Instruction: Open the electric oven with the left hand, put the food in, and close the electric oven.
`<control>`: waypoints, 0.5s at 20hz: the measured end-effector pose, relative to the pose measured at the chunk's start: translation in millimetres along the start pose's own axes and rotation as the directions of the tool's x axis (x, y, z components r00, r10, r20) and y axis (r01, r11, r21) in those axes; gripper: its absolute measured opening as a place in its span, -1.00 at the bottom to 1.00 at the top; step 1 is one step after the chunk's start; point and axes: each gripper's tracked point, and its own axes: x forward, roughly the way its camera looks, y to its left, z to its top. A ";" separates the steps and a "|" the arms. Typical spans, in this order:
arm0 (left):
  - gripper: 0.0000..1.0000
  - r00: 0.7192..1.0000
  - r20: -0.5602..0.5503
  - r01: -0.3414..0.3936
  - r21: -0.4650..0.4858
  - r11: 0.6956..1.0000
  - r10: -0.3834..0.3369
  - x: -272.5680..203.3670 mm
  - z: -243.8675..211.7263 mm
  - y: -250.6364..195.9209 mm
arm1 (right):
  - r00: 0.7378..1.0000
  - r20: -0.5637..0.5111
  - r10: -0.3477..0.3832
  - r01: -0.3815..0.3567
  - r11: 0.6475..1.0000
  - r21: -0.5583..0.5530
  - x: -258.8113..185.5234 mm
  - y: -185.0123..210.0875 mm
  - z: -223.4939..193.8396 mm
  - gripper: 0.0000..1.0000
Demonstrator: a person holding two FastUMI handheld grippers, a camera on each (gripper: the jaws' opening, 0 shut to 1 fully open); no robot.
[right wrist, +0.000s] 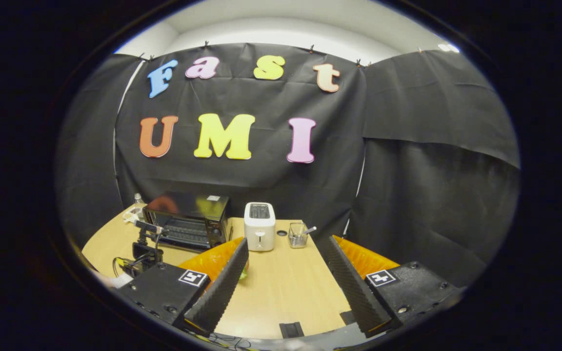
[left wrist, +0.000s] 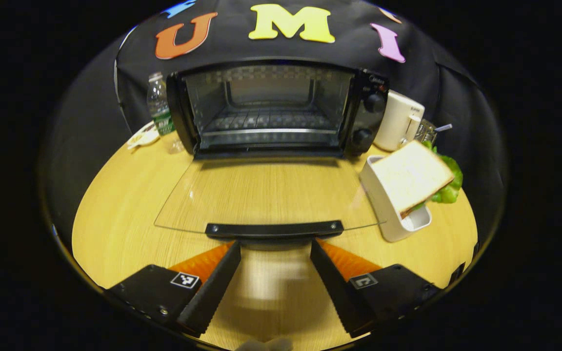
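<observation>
Black cloth walls close in a pale wooden counter (left wrist: pixel 130 214) that carries everything. Seen in the left gripper view, the left gripper (left wrist: pixel 275 261) hangs with its fingers spread wide and nothing between them, its tips just short of the dark handle (left wrist: pixel 274 229) on the glass door (left wrist: pixel 266 192) of the electric oven (left wrist: pixel 273 109). That door lies folded flat over the counter, and the oven's cavity stands open with its wire rack (left wrist: pixel 267 119) in sight. Just right of the door a white holder (left wrist: pixel 388 209) props up the food, a sandwich (left wrist: pixel 410 175) of white bread with green lettuce poking out behind it. A white toaster (left wrist: pixel 399 126) stands beside the oven's knob panel, and a water bottle (left wrist: pixel 160 105) stands at the oven's other side (a small white dish sits next to it).

In the right gripper view, the right gripper (right wrist: pixel 285 270) is likewise spread open and empty, held above the counter's near edge and well apart from the oven (right wrist: pixel 187 219). Beyond it stand the toaster (right wrist: pixel 259 226) and a small clear cup (right wrist: pixel 298 236) with a utensil in it.
</observation>
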 end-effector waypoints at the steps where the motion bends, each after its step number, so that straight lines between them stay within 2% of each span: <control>1: 0.93 1.000 0.016 0.004 -0.010 1.000 -0.004 1.9 3.9 -0.6 | 1.000 -0.007 0.003 -0.003 1.000 0.004 1.4 0.6 -1.1 0.90; 2: 0.92 1.000 0.028 0.005 -0.009 1.000 -0.005 -1.2 5.9 -0.1 | 1.000 -0.011 0.004 -0.004 1.000 0.008 2.6 1.0 -2.0 1.00; 6: 0.89 0.994 0.106 -0.010 -0.006 1.000 0.011 -19.9 19.4 8.1 | 1.000 -0.011 0.011 -0.011 1.000 0.012 5.3 3.0 -2.2 1.00; 7: 0.89 0.991 0.130 -0.015 -0.002 1.000 0.015 -27.7 23.6 11.4 | 1.000 -0.006 0.013 -0.013 1.000 0.011 5.4 3.1 -0.6 0.92; 10: 0.89 0.973 0.231 -0.008 0.020 1.000 0.003 -62.5 46.4 16.8 | 1.000 -0.002 0.028 -0.028 1.000 0.007 13.4 7.0 -8.4 1.00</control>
